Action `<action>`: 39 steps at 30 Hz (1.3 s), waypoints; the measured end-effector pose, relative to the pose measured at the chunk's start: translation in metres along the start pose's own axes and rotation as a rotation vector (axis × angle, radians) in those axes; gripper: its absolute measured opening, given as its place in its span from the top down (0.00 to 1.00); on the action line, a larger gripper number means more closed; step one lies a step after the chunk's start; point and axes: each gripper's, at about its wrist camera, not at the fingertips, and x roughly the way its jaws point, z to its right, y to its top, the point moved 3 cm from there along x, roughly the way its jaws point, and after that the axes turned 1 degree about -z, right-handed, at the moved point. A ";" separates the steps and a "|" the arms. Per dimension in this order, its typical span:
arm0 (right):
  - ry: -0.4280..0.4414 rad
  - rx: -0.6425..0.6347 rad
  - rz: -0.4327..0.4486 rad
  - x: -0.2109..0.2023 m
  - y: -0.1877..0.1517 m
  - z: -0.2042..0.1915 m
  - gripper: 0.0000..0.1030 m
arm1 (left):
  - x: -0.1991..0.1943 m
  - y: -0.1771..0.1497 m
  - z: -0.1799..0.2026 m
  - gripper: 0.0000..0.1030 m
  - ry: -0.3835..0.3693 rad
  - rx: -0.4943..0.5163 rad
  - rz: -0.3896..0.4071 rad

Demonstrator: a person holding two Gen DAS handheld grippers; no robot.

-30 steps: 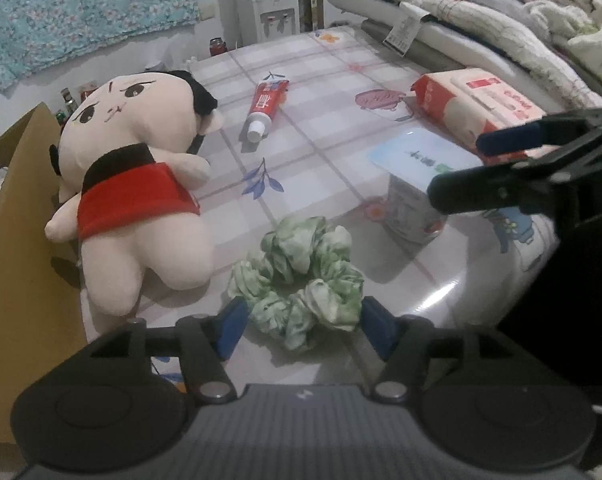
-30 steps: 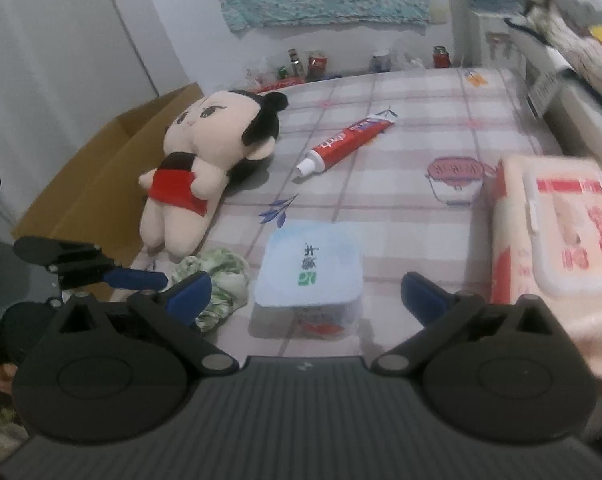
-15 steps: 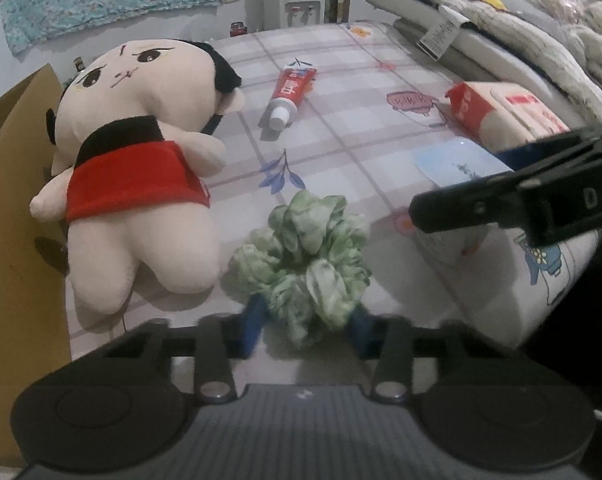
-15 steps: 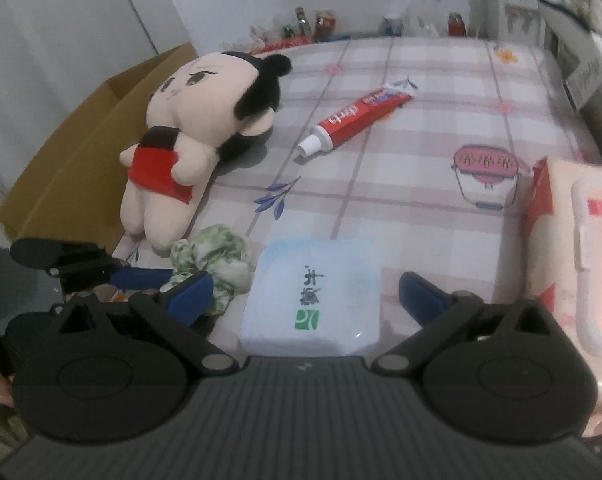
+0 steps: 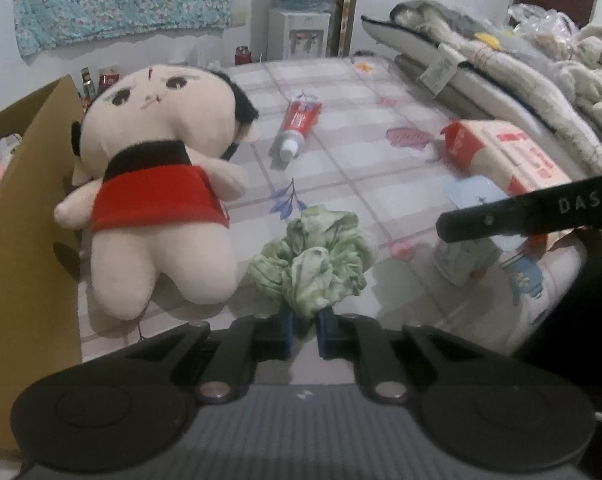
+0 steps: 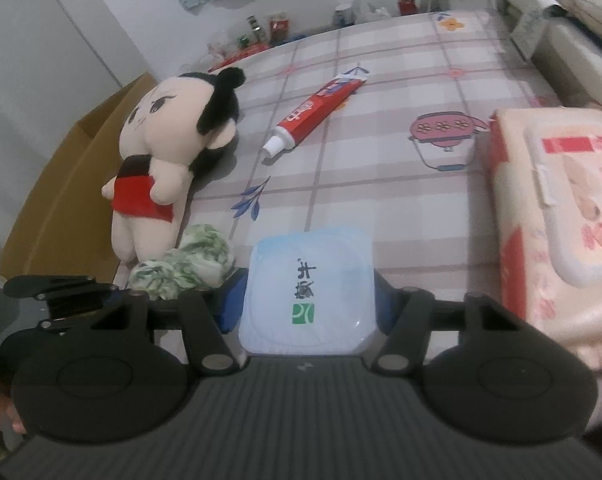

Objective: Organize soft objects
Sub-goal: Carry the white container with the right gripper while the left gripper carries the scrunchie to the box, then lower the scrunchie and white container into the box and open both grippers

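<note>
A green-and-white scrunchie (image 5: 315, 264) lies near the front edge of the checked bed sheet; my left gripper (image 5: 304, 330) is shut on its near edge. It also shows in the right wrist view (image 6: 189, 264). A plush doll (image 5: 157, 196) in a red dress lies just left of it, also seen in the right wrist view (image 6: 169, 160). My right gripper (image 6: 307, 304) has its blue pads against both sides of a pale blue tissue pack (image 6: 307, 296), also visible in the left wrist view (image 5: 473, 240).
An open cardboard box (image 5: 25, 240) stands at the bed's left edge. A red toothpaste tube (image 6: 317, 114) lies mid-bed. A large wet-wipes pack (image 6: 561, 200) sits at right. Folded bedding (image 5: 501, 72) piles along the far right.
My left gripper closed on the scrunchie. My right gripper moved forward over the tissue pack and narrowed onto its sides.
</note>
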 end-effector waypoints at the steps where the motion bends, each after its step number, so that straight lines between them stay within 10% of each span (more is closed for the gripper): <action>1: -0.008 0.004 0.007 -0.004 -0.002 0.000 0.42 | -0.005 0.001 0.001 0.89 -0.003 0.002 0.011; 18: -0.005 -0.034 0.190 -0.104 0.012 -0.044 0.43 | -0.132 0.015 -0.024 0.90 -0.004 -0.070 0.272; 28: 0.121 -0.146 0.228 -0.121 0.052 -0.113 0.43 | -0.207 0.001 -0.123 0.90 0.185 -0.267 0.384; 39: 0.372 -0.283 0.130 -0.074 0.094 -0.242 0.43 | -0.187 -0.038 -0.244 0.90 0.315 -0.459 0.164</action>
